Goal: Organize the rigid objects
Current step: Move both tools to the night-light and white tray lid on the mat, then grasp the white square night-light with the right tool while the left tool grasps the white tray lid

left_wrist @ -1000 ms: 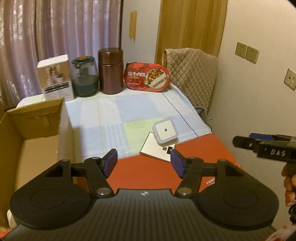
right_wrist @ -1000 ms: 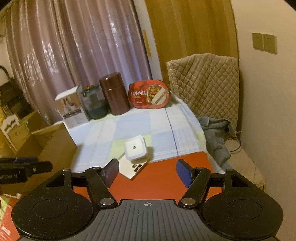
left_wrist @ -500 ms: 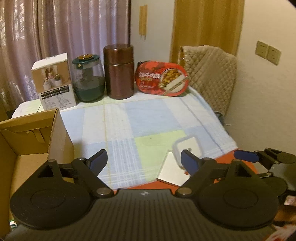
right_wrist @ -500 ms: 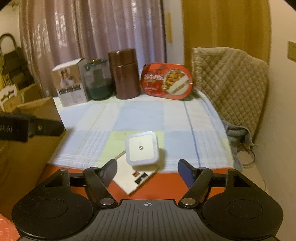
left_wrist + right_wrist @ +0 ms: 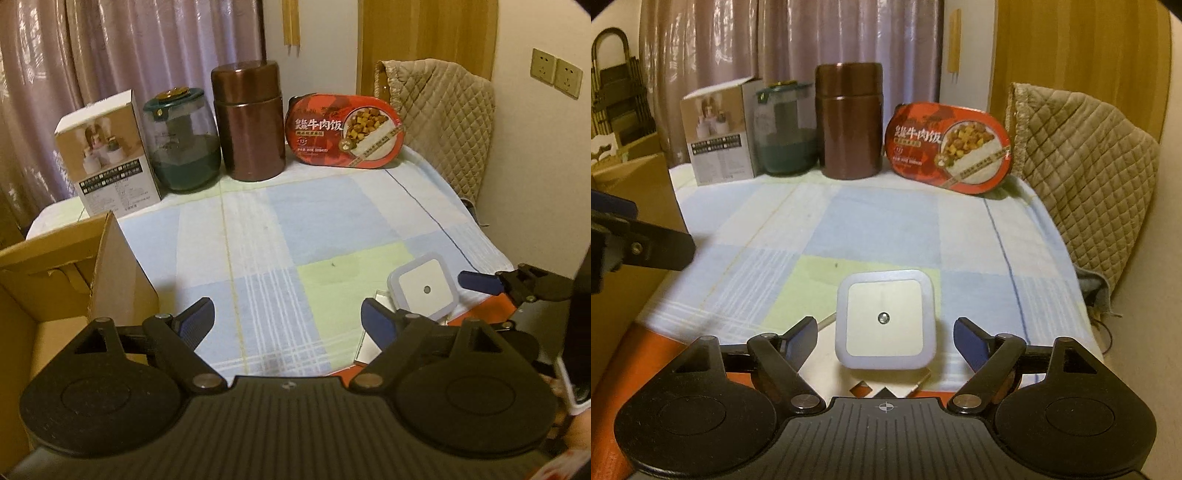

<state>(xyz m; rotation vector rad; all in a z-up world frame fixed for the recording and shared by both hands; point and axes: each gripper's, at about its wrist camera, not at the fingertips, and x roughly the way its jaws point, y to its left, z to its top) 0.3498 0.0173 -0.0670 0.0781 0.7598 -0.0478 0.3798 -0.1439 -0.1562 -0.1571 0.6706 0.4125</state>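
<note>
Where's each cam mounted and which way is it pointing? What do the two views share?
Left wrist: on the left gripper, looking forward across the checked tablecloth to the back row; its own open jaws show, the cardboard box at left, the right gripper entering at right.
Right wrist: on the right gripper, looking forward and down at the white square night light between its open jaws; a left gripper finger shows at left.
Shared: night light, brown canister, red meal box.

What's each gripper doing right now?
Left gripper: open, holding nothing.
Right gripper: open, fingers either side of the white night light, not gripping it.
</note>
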